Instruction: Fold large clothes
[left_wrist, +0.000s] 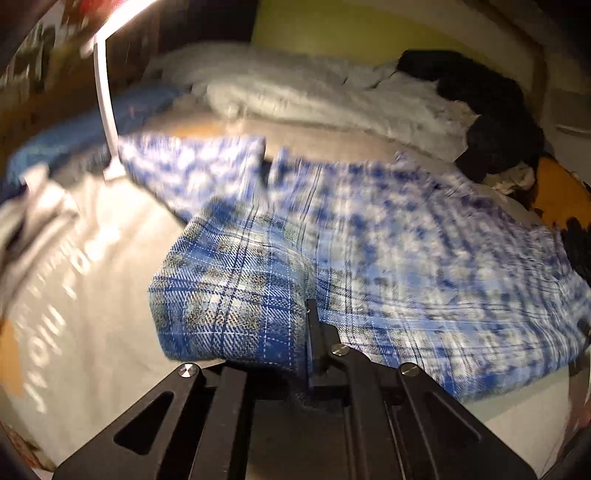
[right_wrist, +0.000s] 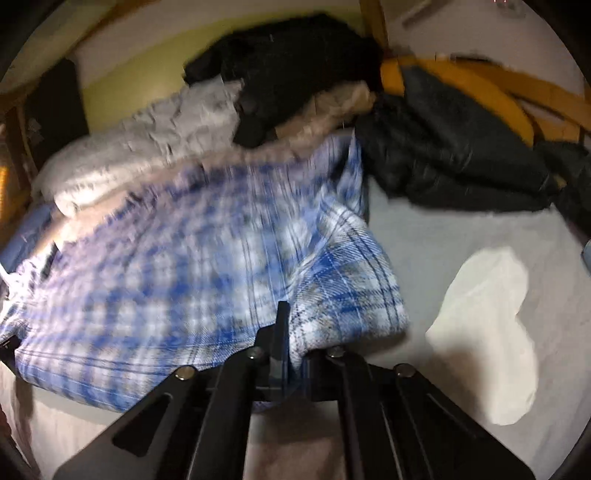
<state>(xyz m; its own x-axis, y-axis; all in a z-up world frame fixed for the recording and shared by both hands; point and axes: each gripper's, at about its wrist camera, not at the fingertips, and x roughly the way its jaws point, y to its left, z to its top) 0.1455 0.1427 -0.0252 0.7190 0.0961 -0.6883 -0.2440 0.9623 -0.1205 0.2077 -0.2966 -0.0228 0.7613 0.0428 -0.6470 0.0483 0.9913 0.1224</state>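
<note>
**Plaid shirt pinched at both near corners, fold barely begun**

The blue-and-white plaid shirt lies spread across the middle of the bed, filling the centre of both views. Left tongs are clamped on its near corner at lower centre of the left wrist view; right tongs are clamped on the other near corner at lower centre of the right wrist view. Cloth bunches up around each set of fingers, so both grips look secure.

Progress, judged from the layout: early. Each gripped corner is rolled over w/ a soft lip, but the body of the shirt is mostly one flat layer, no crisp crease visible. Still to do, prob: carry the near edge over to the far edge, then sides in, then smooth. Heavy blur over the far half, so sleeves/collar can't be made out.

Material: brushed flannel-type weave, thickish, limp, drapes in rounded folds, not stiff. Twill lines show clearly nr the tongs.

Outward: pale grey bedsheet under it, smooth, w/ printed lettering at the left of the left wrist view. A white crumpled item lies at right. Behind: a rumpled grey-white duvet, a fuzzy black garment, a shiny dark puffer jacket, and a blue folded cloth at upper left.
</note>
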